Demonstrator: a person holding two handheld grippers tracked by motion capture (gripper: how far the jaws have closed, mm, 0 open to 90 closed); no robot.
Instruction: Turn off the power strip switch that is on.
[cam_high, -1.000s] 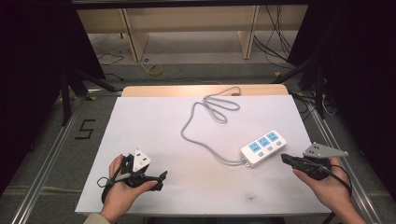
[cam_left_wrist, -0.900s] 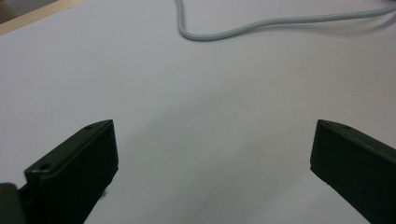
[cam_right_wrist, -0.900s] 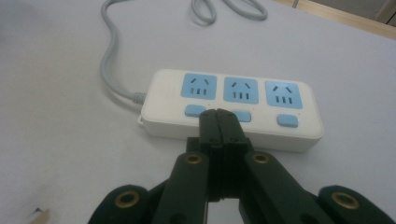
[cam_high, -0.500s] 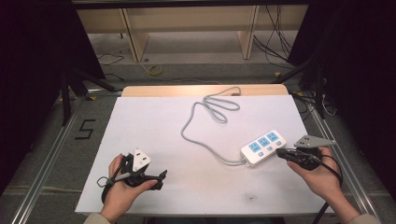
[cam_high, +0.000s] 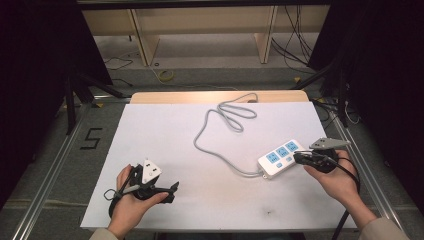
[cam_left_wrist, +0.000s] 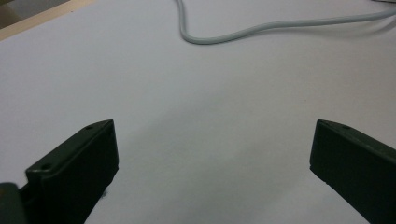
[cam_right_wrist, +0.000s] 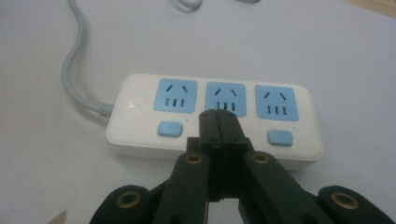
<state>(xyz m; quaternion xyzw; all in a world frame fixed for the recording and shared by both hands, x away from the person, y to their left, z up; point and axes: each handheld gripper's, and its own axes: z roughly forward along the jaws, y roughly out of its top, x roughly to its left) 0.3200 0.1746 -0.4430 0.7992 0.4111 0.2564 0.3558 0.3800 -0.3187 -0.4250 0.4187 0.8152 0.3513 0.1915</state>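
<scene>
White power strip (cam_right_wrist: 212, 119) sits under the right hand-held gripper (cam_right_wrist: 218, 116), jaws pressed together over its middle switch; a push could skid it.

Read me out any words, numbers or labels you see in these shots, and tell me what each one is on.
"5": a black numeral on the grey floor, left of the table.
The power strip: no readable text; its blue sockets and switches carry no lettering that can be made out.
Nothing else legible.
</scene>
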